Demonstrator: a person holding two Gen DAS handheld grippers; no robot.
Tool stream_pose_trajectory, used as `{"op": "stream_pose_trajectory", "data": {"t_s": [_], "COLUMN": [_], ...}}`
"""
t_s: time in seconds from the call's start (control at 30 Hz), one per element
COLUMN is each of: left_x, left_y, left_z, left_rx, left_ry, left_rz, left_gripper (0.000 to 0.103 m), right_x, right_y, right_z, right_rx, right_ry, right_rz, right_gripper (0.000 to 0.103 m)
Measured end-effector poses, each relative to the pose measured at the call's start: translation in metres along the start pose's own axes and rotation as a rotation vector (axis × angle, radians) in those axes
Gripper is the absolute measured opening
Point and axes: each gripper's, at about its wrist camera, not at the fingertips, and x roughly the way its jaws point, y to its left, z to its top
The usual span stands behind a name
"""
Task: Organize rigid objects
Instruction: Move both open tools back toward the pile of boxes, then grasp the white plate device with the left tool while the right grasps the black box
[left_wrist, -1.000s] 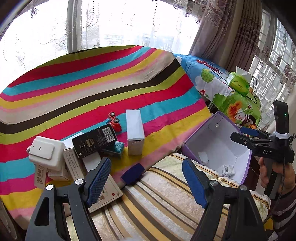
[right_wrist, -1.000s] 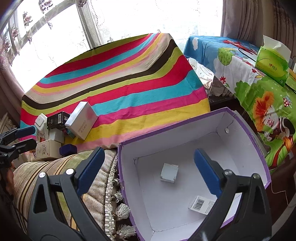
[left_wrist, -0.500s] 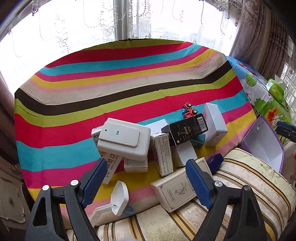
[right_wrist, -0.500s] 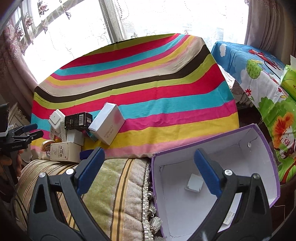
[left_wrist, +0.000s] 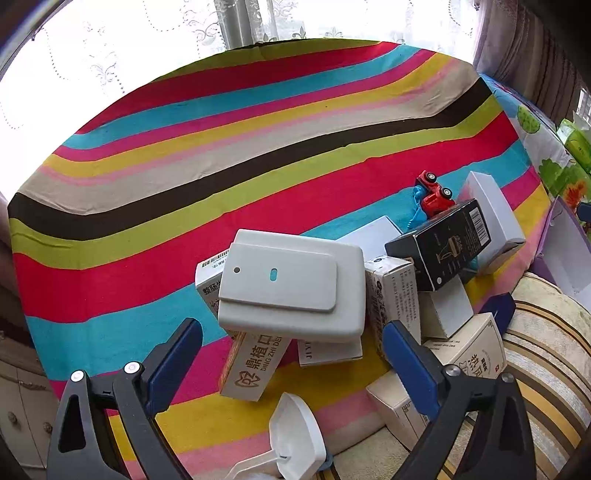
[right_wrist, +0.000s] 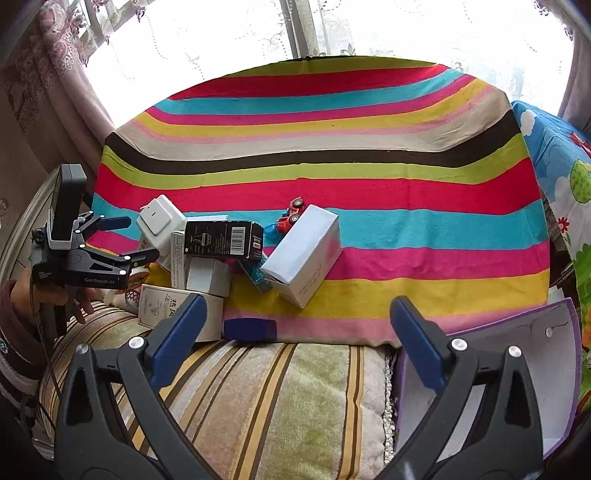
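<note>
A pile of small boxes lies on the striped cloth (left_wrist: 258, 155). A flat white device (left_wrist: 291, 288) tops the pile, straight ahead of my open, empty left gripper (left_wrist: 291, 358). A black box (left_wrist: 443, 251), a white box (left_wrist: 495, 221) and a red toy car (left_wrist: 434, 194) lie to its right. In the right wrist view my right gripper (right_wrist: 291, 328) is open and empty above the striped cushion (right_wrist: 266, 398), with a dark blue block (right_wrist: 250, 329) between its fingers, the white box (right_wrist: 306, 254) beyond, and the left gripper (right_wrist: 125, 236) at far left.
An open purple box with a white inside (right_wrist: 509, 376) stands at the right of the cushion. A white plastic holder (left_wrist: 291, 439) lies below the left gripper. A cartoon tablecloth (right_wrist: 557, 177) covers a table at the right. Windows and curtains stand behind.
Both grippers have swung left, away from the purple box and toward the pile. The left gripper has come much closer to the white device. Both stay open.
</note>
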Motion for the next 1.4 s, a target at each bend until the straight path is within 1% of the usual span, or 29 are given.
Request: {"op": "stream_pose_trajectory", "data": {"t_s": [0.2, 0.5, 0.53, 0.63, 0.7, 0.77, 1.17, 1.4], "left_x": [0.007, 0.015, 0.015, 0.017, 0.017, 0.016, 0.016, 0.011], "left_y": [0.004, 0.002, 0.001, -0.001, 0.000, 0.000, 0.000, 0.002], "left_z": [0.003, 0.004, 0.004, 0.002, 0.002, 0.001, 0.000, 0.000], "left_rx": [0.011, 0.043, 0.046, 0.058, 0.052, 0.049, 0.036, 0.014], "left_ry": [0.008, 0.019, 0.019, 0.025, 0.022, 0.021, 0.008, -0.013], "left_rz": [-0.001, 0.010, 0.010, 0.006, -0.013, -0.017, -0.031, -0.038], "left_gripper": [0.101, 0.100, 0.100, 0.093, 0.087, 0.085, 0.085, 0.084], "right_x": [0.017, 0.035, 0.037, 0.042, 0.045, 0.049, 0.064, 0.082], "right_y": [0.024, 0.042, 0.043, 0.047, 0.049, 0.051, 0.060, 0.068], "right_z": [0.007, 0.017, 0.018, 0.020, 0.021, 0.022, 0.029, 0.036], "right_rx": [-0.046, -0.076, -0.078, -0.084, -0.086, -0.087, -0.062, -0.050], "right_ry": [0.027, 0.054, 0.056, 0.066, 0.072, 0.078, 0.092, 0.109], "right_rz": [0.028, 0.040, 0.040, 0.042, 0.044, 0.045, 0.042, 0.026], "right_gripper": [0.100, 0.100, 0.100, 0.101, 0.101, 0.101, 0.102, 0.103]}}
